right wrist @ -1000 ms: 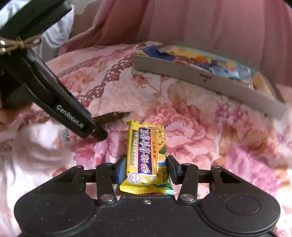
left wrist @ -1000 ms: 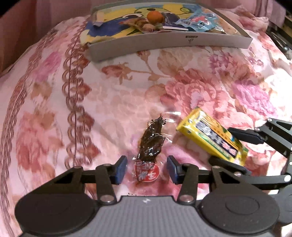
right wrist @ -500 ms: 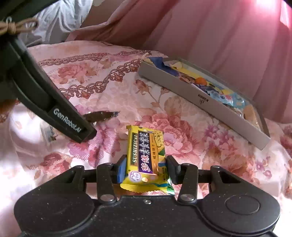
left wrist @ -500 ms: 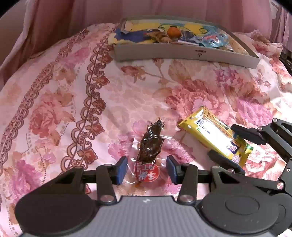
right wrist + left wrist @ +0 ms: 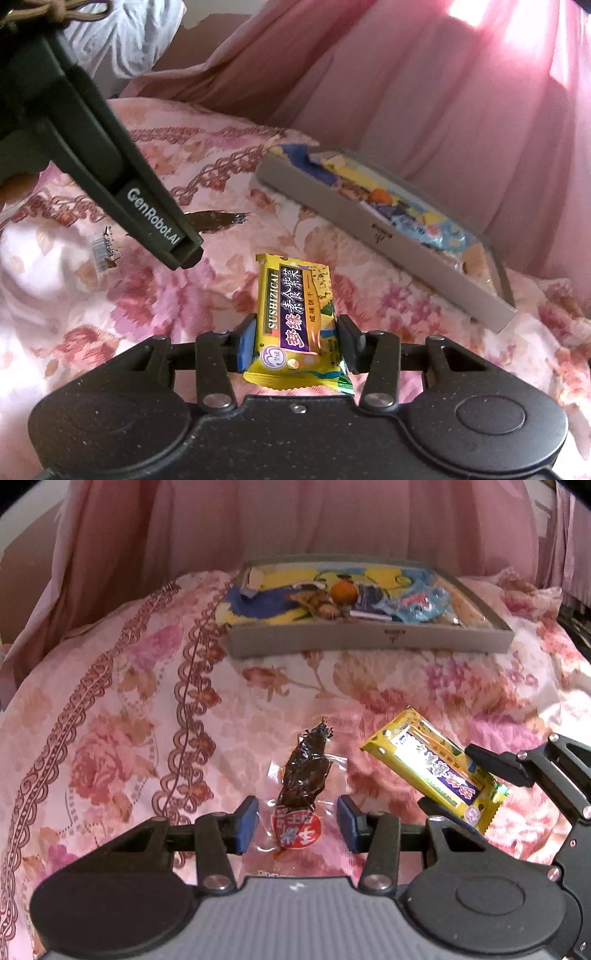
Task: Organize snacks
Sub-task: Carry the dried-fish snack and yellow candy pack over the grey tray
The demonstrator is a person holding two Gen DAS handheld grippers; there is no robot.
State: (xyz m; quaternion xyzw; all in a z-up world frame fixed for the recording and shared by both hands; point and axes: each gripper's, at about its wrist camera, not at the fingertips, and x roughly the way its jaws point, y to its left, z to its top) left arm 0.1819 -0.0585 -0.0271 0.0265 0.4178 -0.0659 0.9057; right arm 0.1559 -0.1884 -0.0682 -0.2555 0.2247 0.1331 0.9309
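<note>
Right tool (image 5: 297,341) clamping yellow snack bar (image 5: 295,321), left tool (image 5: 297,818) spread, straddling dark snack pouch (image 5: 301,786)

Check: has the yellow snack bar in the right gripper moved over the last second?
Yes. The yellow snack bar has lifted off the floral bedspread, and the grey tray sits lower in view.

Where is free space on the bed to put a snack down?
The floral bedspread is bare left of the dark snack pouch, and between that pouch and the grey tray. The tray itself is crowded with wrappers. The yellow packet and both grippers fill the near right.
</note>
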